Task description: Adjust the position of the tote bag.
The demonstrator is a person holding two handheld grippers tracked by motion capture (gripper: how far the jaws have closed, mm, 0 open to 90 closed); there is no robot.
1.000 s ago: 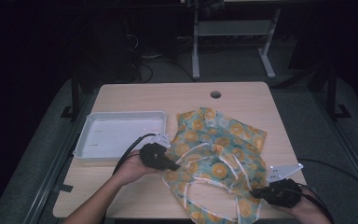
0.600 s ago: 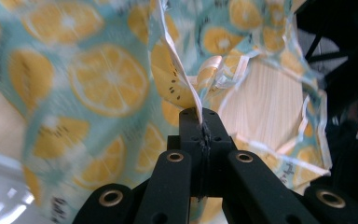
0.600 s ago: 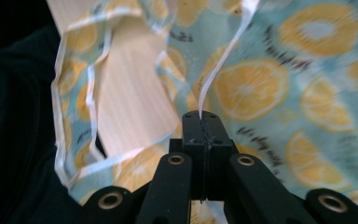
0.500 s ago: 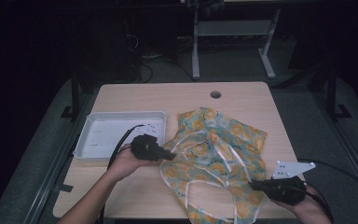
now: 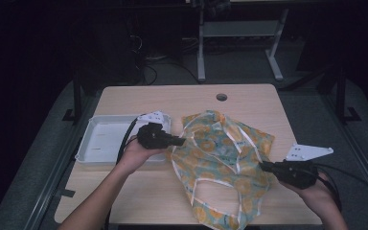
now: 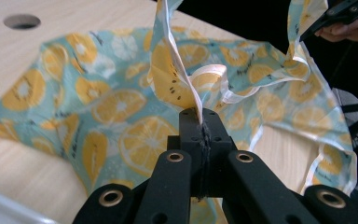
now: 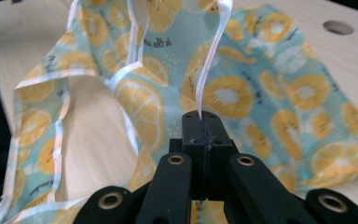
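Turquoise cotton garment printed with orange and lemon slices and edged in white binding (image 5: 223, 163), spread over the middle and right of the pale wooden counter (image 5: 172, 98), near edge hanging just past the counter's front. Partly lifted at two points, with the cloth between sagging onto the wood.

Left gripper (image 5: 182, 141), black, at the garment's left edge, fingers clamped together on a pinched fold of the printed cloth; in the left gripper view (image 6: 200, 116) the fold rising straight out of the closed fingers. Left hand (image 5: 136, 153) beside the shallow white plastic tray (image 5: 88, 143), which sits at the counter's left, just beside the garment.

Right gripper (image 5: 263, 165) at the garment's right edge, fingers pressed shut on a narrow white binding strip (image 7: 209, 65); in the right gripper view (image 7: 200, 116) the strip running up taut from the fingertips. Right hand (image 5: 316, 191) near the counter's front right corner.

Round cable hole (image 5: 222, 97) toward the far edge, beyond the cloth.
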